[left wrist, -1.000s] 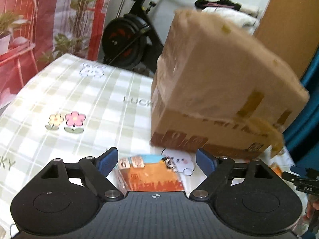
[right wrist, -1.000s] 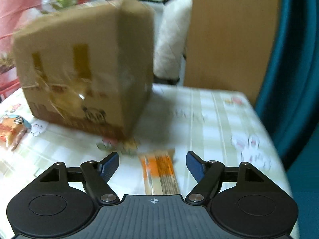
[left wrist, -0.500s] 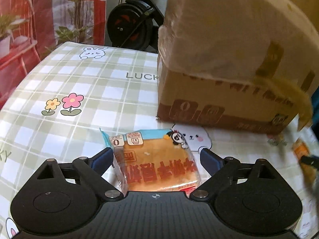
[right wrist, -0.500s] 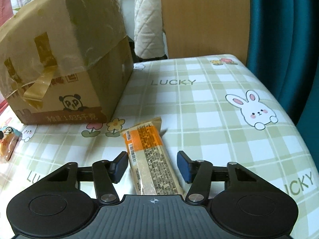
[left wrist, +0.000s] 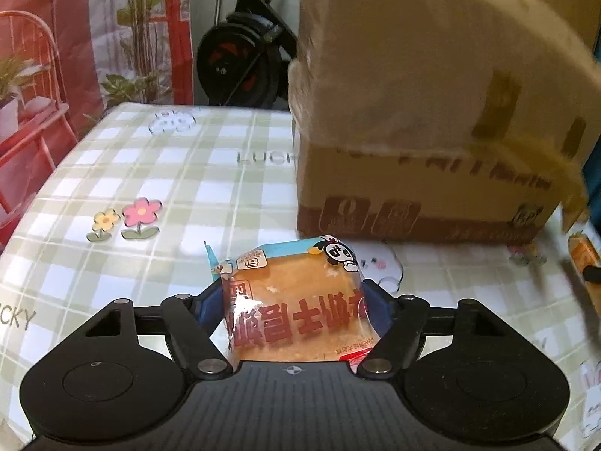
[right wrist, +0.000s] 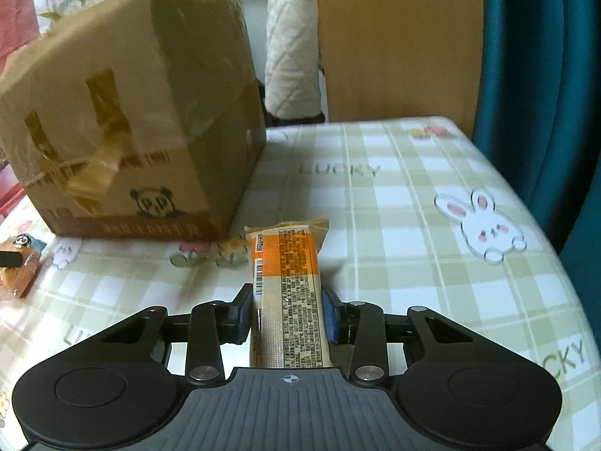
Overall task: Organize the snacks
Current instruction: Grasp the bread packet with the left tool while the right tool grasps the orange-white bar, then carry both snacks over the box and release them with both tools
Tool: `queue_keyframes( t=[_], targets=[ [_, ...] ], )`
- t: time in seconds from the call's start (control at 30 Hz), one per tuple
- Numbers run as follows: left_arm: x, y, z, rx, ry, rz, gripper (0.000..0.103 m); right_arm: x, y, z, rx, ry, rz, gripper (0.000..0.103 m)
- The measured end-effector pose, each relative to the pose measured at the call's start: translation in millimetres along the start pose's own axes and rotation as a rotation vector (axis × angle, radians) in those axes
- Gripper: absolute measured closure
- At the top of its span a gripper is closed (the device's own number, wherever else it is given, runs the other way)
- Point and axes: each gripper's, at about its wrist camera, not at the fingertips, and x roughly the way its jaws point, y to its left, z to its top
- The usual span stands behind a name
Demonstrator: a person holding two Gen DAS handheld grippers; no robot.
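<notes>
Worktop point(left wrist: 157, 173): covered in a green-and-white checked cloth printed with flowers, rabbits and the word LUCKY. Cardboard box point(left wrist: 432, 120): 1 item, brown, taped with yellowish strips, a panda mark on one side; stands on the worktop beyond both snacks, its upper flaps bulging and blurred. Cake packet point(left wrist: 296, 300): 1 item, squarish clear wrapper over a golden-brown cake, blue top band with a panda cartoon, red characters across the front; sits between the blue fingers point(left wrist: 375, 308) of the left gripper point(left wrist: 293, 306), near the box's front edge. Left gripper: its jaws have just been closing, and both pads now press on the packet's 2 sides, so it has hold of it at a fairly wide spread. Snack bar point(right wrist: 287, 289): 1 item, long narrow wrapper, orange at the far end and pale with fine print toward the near end, a barcode along its left edge; lies lengthwise along the right gripper point(right wrist: 287, 314), its far end close to the box's corner. Right gripper: its jaws have just been closing, and the fingers point(right wrist: 330, 319) now sit tight against both long edges of the bar, a narrow grip. Surroundings: exercise bike point(left wrist: 240, 56) behind the worktop, red floral hanging point(left wrist: 94, 37) at left, teal curtain point(right wrist: 544, 75) at right, wooden panel point(right wrist: 398, 37), white quilted item point(right wrist: 289, 56) beside it.
</notes>
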Motion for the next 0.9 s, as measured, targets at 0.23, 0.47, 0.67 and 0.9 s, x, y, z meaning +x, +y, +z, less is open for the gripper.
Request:
queue_keyframes(
  t=[0.23,0.47,0.67,0.9],
  targets=[
    [-54.1,2.6,41.7,-0.002,-0.188,-0.001,0.027,-36.9,18.3,45.7,-0.086,-0.155,0.013,0.070],
    [-109.0,-14.6,98.7,0.030,-0.381,-0.042,0.027,-82.3,41.6,111.1,-0.156,-0.362,0.045,0.070],
    [-122.3,-51.1,150.6,0.087,-0.487,-0.105,0.027,-92.1,71.1,168.1,-0.222,-0.445,0.123,0.070],
    [-73.6,-97.8,193.6,0.131,-0.442,-0.167,0.027,-50.6,108.3,209.2,-0.266,-0.388,0.154,0.070]
  ],
)
